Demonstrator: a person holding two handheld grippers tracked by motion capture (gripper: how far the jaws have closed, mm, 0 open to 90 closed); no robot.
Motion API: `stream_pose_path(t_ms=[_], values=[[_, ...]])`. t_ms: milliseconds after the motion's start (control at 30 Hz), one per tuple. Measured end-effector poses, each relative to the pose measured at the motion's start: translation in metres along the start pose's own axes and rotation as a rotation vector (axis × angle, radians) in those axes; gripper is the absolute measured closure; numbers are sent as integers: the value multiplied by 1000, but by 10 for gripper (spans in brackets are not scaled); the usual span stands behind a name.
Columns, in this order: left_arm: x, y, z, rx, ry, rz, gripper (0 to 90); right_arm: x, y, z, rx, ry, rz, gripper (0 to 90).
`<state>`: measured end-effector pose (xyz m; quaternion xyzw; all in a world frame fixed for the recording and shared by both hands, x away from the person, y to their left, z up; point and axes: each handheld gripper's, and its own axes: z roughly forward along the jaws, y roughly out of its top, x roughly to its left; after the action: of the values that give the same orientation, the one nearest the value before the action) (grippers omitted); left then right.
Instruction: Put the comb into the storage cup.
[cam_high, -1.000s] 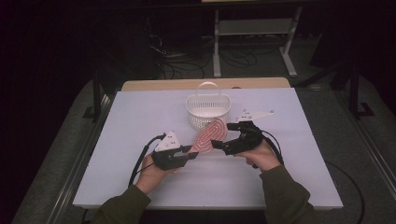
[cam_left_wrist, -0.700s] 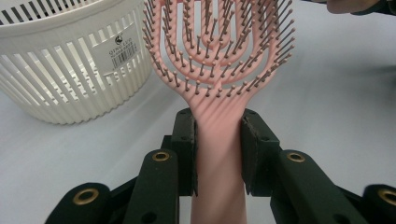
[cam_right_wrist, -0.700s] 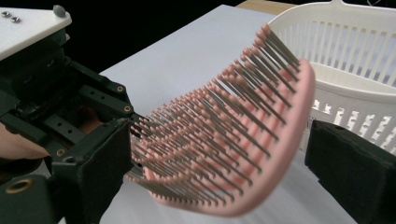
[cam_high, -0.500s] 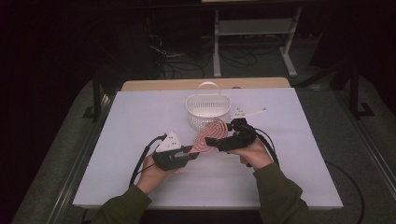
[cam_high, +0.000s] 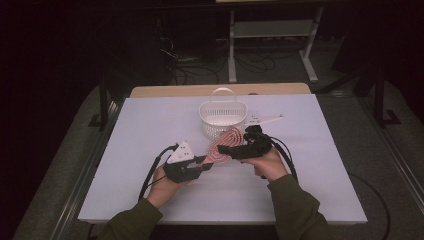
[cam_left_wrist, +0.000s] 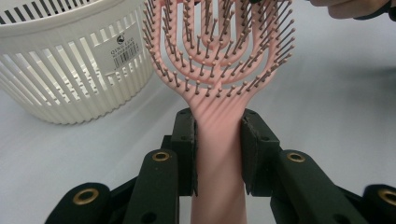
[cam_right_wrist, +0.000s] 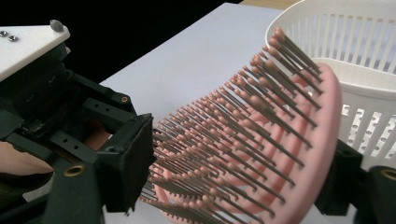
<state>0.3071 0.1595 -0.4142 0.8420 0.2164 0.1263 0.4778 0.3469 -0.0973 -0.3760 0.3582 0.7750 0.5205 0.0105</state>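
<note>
A pink vented hairbrush (cam_high: 223, 145) is held over the table between both hands. My left gripper (cam_high: 206, 162) is shut on its handle (cam_left_wrist: 219, 154), one pad on each side. The bristled head (cam_left_wrist: 219, 56) points toward the white slatted basket (cam_high: 222, 117). My right gripper (cam_high: 223, 148) comes in from the right, and its jaws have just been closing around the brush head (cam_right_wrist: 280, 140). In the right gripper view one pad (cam_right_wrist: 128, 163) meets the bristle tips and the other (cam_right_wrist: 341, 179) sits against the back of the head.
The basket (cam_left_wrist: 70, 70) stands just behind the brush, near the table's middle back. A flat white object (cam_high: 264, 120) lies to the basket's right. The white table (cam_high: 150, 120) has bare room on the left and along the front edge.
My right gripper has moved left onto the brush head and its jaws have narrowed around it. My left gripper and the brush have stayed put.
</note>
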Motion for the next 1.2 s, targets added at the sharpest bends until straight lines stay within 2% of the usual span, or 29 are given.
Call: stream_pose_path(t_ms=[267, 467, 733, 767, 1200], values=[[-1, -1, 1, -1, 11, 9, 703, -1, 0, 1, -6, 7, 21, 349], [-1, -2, 2, -7, 12, 2, 703, -1, 1, 2, -7, 7, 30, 417], [0, -3, 3, -3, 20, 3, 702, -1, 1, 3, -6, 17, 36, 473], [0, -3, 3, -5, 20, 2, 703, -1, 1, 2, -8, 25, 40, 501], [0, -3, 4, -8, 12, 3, 705, -3, 2, 0, -37, 71, 67, 581]])
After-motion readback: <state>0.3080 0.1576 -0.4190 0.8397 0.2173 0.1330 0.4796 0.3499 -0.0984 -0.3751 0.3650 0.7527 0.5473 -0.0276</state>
